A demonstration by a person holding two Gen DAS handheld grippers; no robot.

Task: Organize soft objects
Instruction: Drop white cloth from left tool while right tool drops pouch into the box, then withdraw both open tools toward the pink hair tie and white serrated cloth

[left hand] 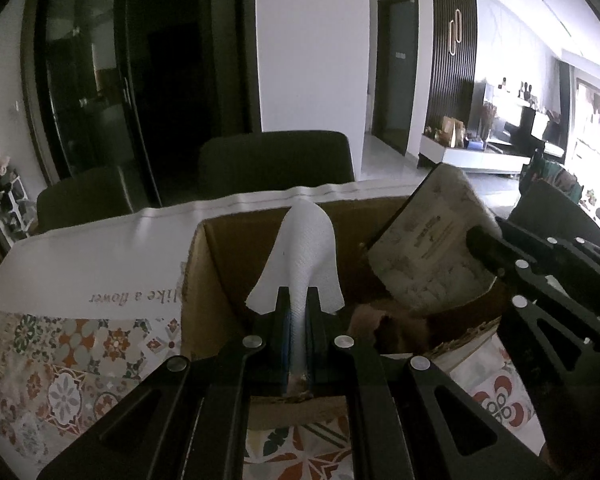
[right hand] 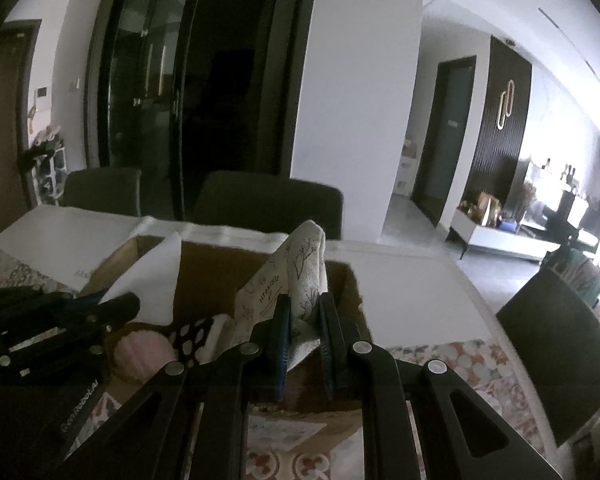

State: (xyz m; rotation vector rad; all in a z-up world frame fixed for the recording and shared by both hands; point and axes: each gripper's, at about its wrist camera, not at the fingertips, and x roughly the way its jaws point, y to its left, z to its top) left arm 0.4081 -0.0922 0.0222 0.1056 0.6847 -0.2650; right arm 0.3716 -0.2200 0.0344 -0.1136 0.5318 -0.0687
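An open cardboard box [left hand: 204, 276] stands on the patterned tablecloth; it also shows in the right wrist view [right hand: 208, 268]. My left gripper [left hand: 298, 300] is shut on a white cloth [left hand: 304, 248] and holds it over the box. My right gripper [right hand: 304, 308] is shut on a beige printed cloth [right hand: 300, 264] and holds it over the box's right half; that cloth [left hand: 428, 240] and the right gripper [left hand: 496, 252] show in the left wrist view. The white cloth [right hand: 156, 276] and left gripper [right hand: 112, 308] show at left in the right wrist view. Inside the box lie a pink knitted item [right hand: 140, 352] and a black-and-white spotted cloth [right hand: 192, 336].
The table [left hand: 80, 240] carries a tile-patterned cloth with a white far border. Dark chairs [left hand: 276, 160] stand behind the table, another chair [right hand: 560, 344] at its right. Dark glass doors and a white pillar are behind.
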